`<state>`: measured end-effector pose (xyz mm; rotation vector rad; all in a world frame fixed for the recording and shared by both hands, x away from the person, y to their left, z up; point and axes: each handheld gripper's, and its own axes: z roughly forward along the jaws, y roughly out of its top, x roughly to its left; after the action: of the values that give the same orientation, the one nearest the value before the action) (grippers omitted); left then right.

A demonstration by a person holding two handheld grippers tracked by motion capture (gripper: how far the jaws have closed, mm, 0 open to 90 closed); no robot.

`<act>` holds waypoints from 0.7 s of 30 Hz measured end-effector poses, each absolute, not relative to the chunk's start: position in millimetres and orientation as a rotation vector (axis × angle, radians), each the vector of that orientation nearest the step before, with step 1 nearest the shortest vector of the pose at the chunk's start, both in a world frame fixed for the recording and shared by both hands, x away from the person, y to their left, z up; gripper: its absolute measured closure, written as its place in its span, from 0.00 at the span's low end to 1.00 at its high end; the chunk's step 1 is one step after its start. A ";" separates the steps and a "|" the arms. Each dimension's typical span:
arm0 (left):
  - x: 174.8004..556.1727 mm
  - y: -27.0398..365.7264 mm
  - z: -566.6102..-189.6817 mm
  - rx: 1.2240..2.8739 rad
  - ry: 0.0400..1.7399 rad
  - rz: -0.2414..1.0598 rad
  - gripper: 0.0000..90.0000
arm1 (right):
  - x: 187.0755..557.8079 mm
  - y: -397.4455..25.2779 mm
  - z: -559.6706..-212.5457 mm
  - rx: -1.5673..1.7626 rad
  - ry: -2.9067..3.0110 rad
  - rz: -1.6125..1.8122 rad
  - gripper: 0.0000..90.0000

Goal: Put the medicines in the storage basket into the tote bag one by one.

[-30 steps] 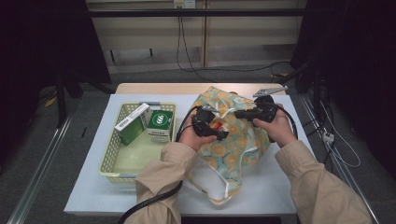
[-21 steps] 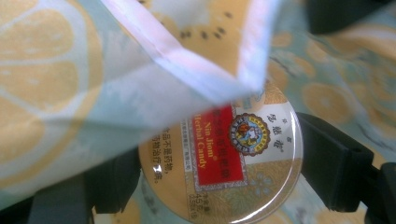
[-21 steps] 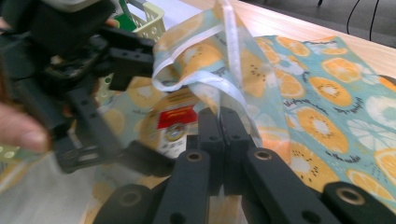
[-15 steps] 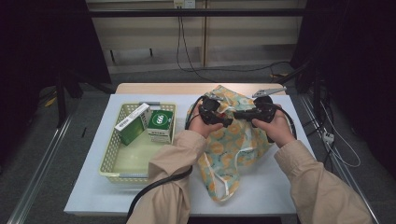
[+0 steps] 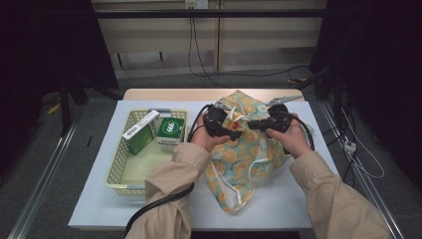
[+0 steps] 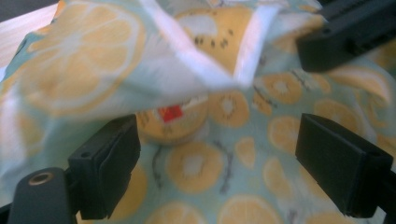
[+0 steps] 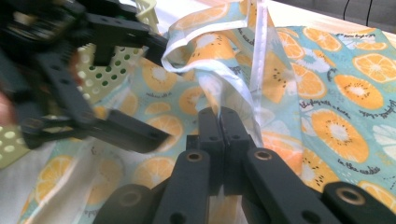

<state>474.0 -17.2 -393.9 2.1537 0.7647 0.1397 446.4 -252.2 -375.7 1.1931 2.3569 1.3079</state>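
Note:
A fabric bag printed with orange and lemon slices lies in the middle of the white table, its top end lifted. My right gripper is shut on the bag's white-edged rim and holds it up. My left gripper faces it from the left with jaws wide open at the bag's mouth. In the left gripper view the open gripper has printed cloth between its jaws, touching neither pad, and a small red patch shows under the raised rim. The left gripper also appears open in the right gripper view.
A pale yellow basket stands at the table's left with a green-and-white box and a white carton with a green logo at its far end. A grey three-cornered plate lies beyond the bag.
My left gripper rose to the bag's mouth beside the right gripper. The bag was gathered narrower and its top lifted. The right gripper stayed shut on the rim.

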 end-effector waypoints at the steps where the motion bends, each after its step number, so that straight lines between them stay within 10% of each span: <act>1: 471.2 -12.7 -392.5 2.153 0.768 0.141 0.15 | 445.8 -250.8 -376.7 1.197 2.361 1.305 1.00; 21: 459.1 87.9 -352.8 2.186 0.855 0.274 0.13 | 439.8 -252.8 -375.6 1.196 2.355 1.285 1.00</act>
<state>459.1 87.9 -352.8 2.1858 0.8555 0.2742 439.8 -252.8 -375.6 1.1963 2.3550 1.2852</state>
